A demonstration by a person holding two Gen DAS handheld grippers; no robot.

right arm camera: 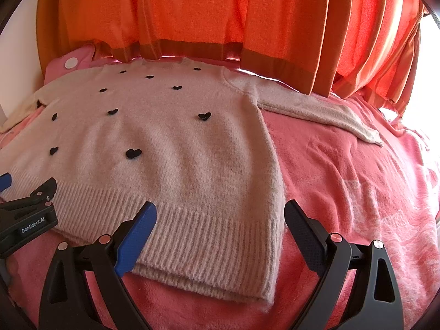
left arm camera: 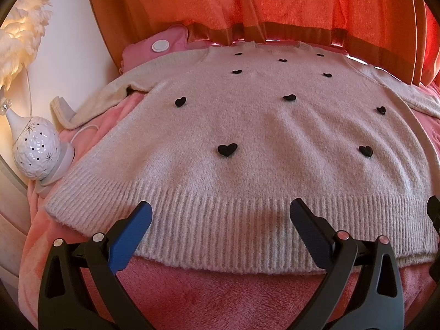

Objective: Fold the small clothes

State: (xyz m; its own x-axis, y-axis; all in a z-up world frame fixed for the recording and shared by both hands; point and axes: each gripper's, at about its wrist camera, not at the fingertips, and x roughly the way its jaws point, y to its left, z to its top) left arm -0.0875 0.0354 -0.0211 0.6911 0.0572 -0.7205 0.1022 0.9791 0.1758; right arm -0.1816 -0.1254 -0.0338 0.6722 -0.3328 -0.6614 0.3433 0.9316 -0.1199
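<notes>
At the bottom of each wrist view a gripper hangs with jaws spread wide, gripping nothing: the left gripper (left arm camera: 220,214) above the ribbed hem, the right gripper (right arm camera: 220,214) over the hem's right corner. The pale sweater (left arm camera: 247,126) with black hearts lies flat across mid-frame on a pink blanket (right arm camera: 343,178), sleeves spread outward. A white lamp (left arm camera: 37,154) stands at left; orange curtains (right arm camera: 220,8) fill the top

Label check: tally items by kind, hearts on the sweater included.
Sweater: 1
Black hearts: 10
Left hand-held gripper, right hand-held gripper: 2
White ceramic ornament: 1
Total: 14
</notes>
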